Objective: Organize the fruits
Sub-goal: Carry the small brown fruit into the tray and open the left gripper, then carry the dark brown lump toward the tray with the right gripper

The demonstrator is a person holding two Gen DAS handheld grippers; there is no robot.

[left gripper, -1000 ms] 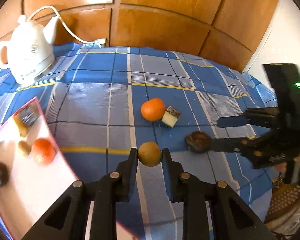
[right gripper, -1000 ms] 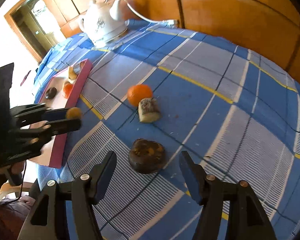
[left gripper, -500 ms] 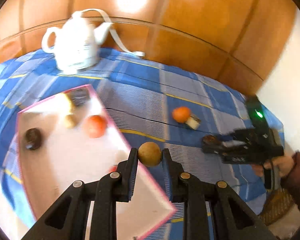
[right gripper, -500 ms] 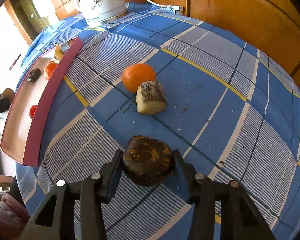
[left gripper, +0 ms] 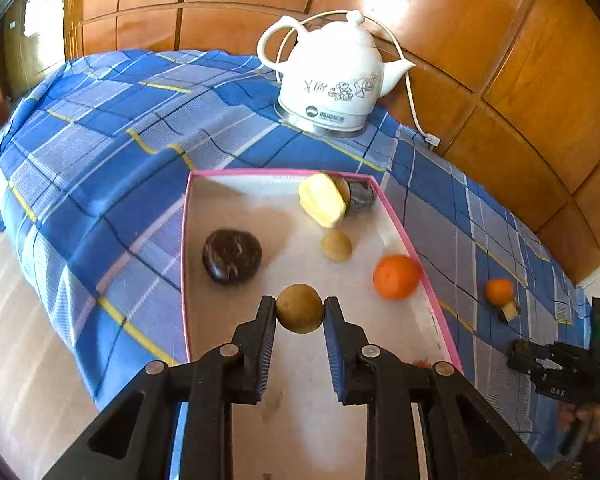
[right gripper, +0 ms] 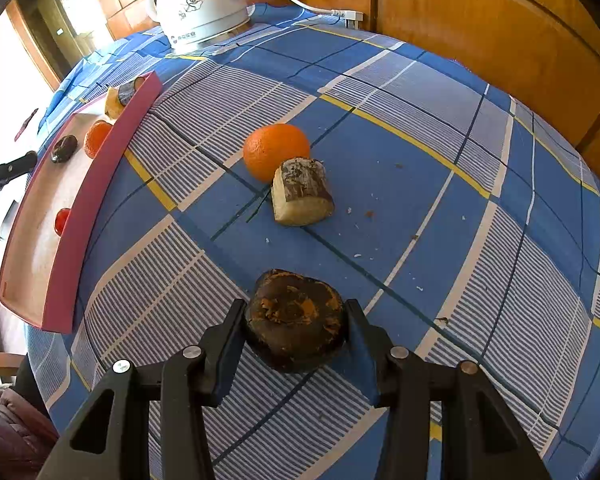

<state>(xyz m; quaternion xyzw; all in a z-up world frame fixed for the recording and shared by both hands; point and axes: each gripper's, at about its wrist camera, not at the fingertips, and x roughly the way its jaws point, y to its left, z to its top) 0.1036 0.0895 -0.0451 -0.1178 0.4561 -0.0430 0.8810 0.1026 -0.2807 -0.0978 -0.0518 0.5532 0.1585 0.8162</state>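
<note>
My left gripper (left gripper: 299, 312) is shut on a small round brown fruit (left gripper: 299, 307) and holds it above the pink-rimmed tray (left gripper: 186, 240). The tray holds a dark fruit (left gripper: 231, 255), a small brown fruit (left gripper: 336, 245), an orange (left gripper: 396, 277), a yellow piece (left gripper: 322, 199) and a small red fruit (right gripper: 62, 221). My right gripper (right gripper: 296, 320) is shut on a dark brown fruit (right gripper: 294, 318) at the blue checked cloth. An orange (right gripper: 275, 151) and a cut fruit chunk (right gripper: 302, 192) lie on the cloth beyond it.
A white electric kettle (left gripper: 332, 84) with its cord stands at the back by the wooden wall panels (left gripper: 500, 40). The tray (right gripper: 100, 160) sits at the table's left edge in the right wrist view. The floor (left gripper: 16, 360) shows beyond the table edge.
My left gripper has carried the brown fruit leftward from over the cloth to over the tray. My right gripper has moved up to the dark brown fruit and closed on it.
</note>
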